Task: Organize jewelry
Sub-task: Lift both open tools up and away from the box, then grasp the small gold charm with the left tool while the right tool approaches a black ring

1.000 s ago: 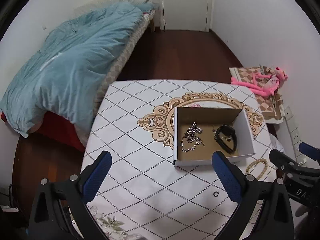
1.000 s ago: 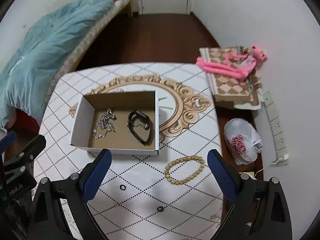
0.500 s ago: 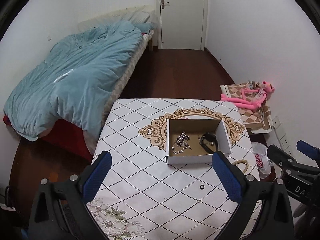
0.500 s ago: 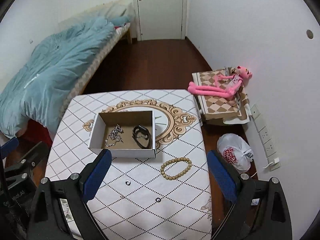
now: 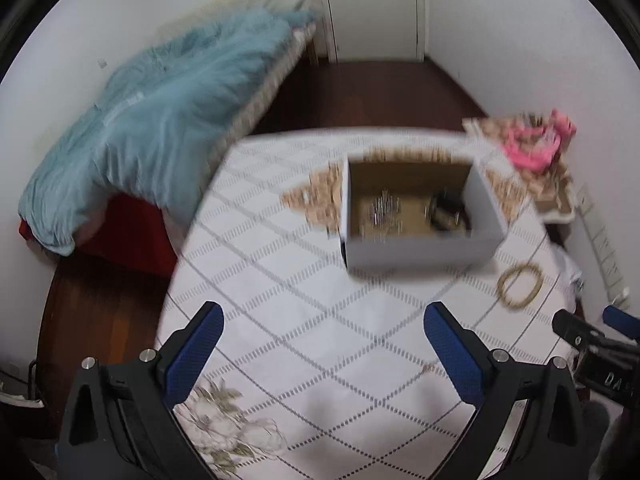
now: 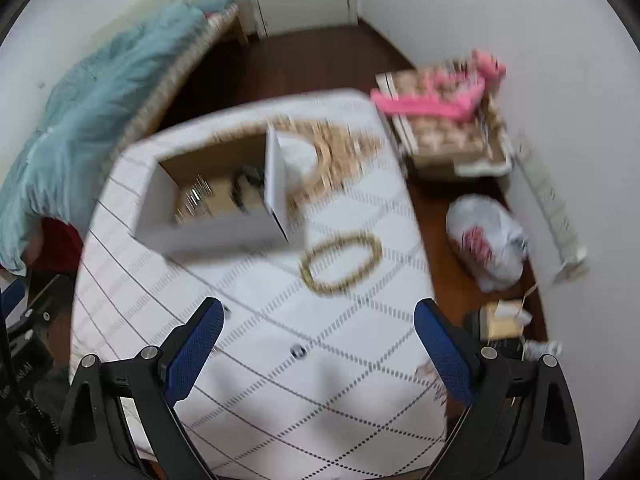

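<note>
An open cardboard box [image 5: 416, 248] [image 6: 208, 236] stands on the white diamond-patterned table [image 5: 320, 320] [image 6: 280, 340]. A silver chain [image 5: 382, 210] [image 6: 196, 196] and a black bracelet [image 5: 448, 210] [image 6: 244, 184] lie inside it. A tan beaded bracelet [image 5: 520, 284] [image 6: 340, 262] lies on the table right of the box. A small dark ring [image 6: 298, 351] lies nearer me. My left gripper [image 5: 320, 352] and my right gripper [image 6: 318, 348] are both open and empty, above the table's near part. Both views are motion-blurred.
A bed with a teal duvet [image 5: 160, 120] stands left of the table. A pink plush toy [image 6: 436, 96] on a checkered cushion and a white plastic bag [image 6: 486, 240] lie on the floor at the right. A closed door [image 5: 376, 8] is at the back.
Both grippers have dropped back toward the table after rising; the box and beaded bracelet look larger and closer. Both grippers stay open and empty.
</note>
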